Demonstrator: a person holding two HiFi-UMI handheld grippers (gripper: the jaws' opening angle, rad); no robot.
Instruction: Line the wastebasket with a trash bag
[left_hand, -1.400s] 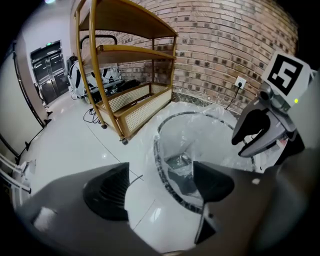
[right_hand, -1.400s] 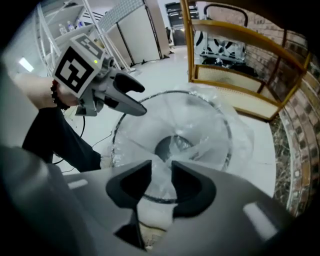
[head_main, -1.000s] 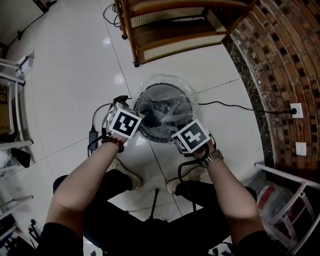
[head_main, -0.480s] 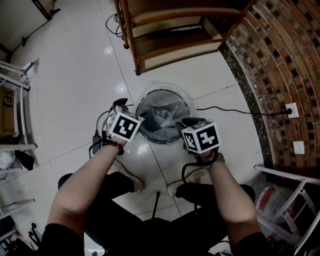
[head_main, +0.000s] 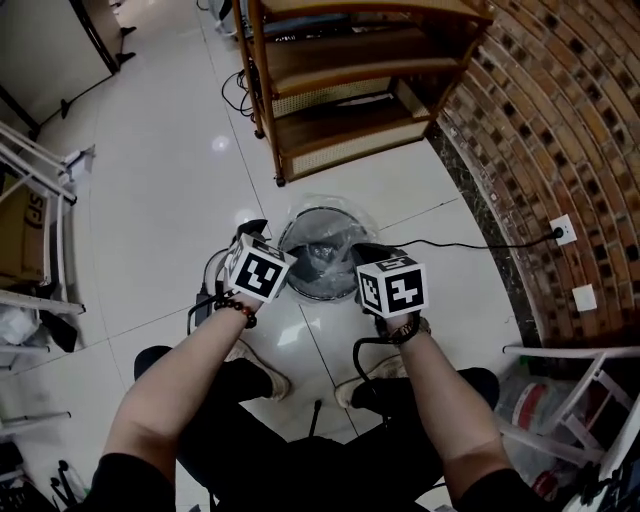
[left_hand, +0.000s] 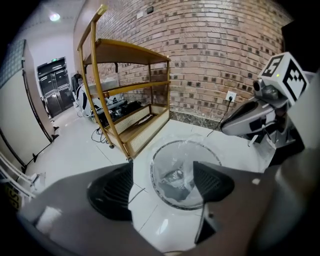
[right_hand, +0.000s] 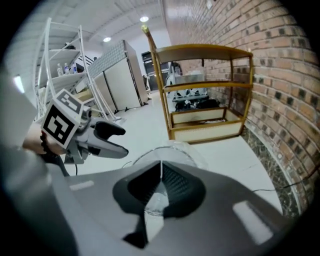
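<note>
A round black mesh wastebasket (head_main: 322, 268) stands on the white tile floor, with a clear trash bag (head_main: 300, 212) draped over its rim and sagging inside. Both grippers hover above its near side. My left gripper (head_main: 250, 232) is over the left rim, jaws wide open with nothing between them; the left gripper view looks down past them into the lined wastebasket (left_hand: 181, 176). My right gripper (head_main: 366, 252) is over the right rim, jaws shut tip to tip, and I see nothing caught in them. In the right gripper view the bag's edge (right_hand: 187, 149) shows just beyond the shut jaws.
A wooden shelf unit (head_main: 340, 90) stands just behind the basket, and a curved brick wall (head_main: 560, 120) runs along the right. A black cable (head_main: 470, 243) crosses the floor to a wall socket (head_main: 563, 230). White racks (head_main: 40, 200) stand at the left; my feet (head_main: 262, 368) are near the basket.
Both grippers have lifted up and away from the basket's rim. The right gripper's jaws, open a moment ago, have shut. The bag stays over the rim.
</note>
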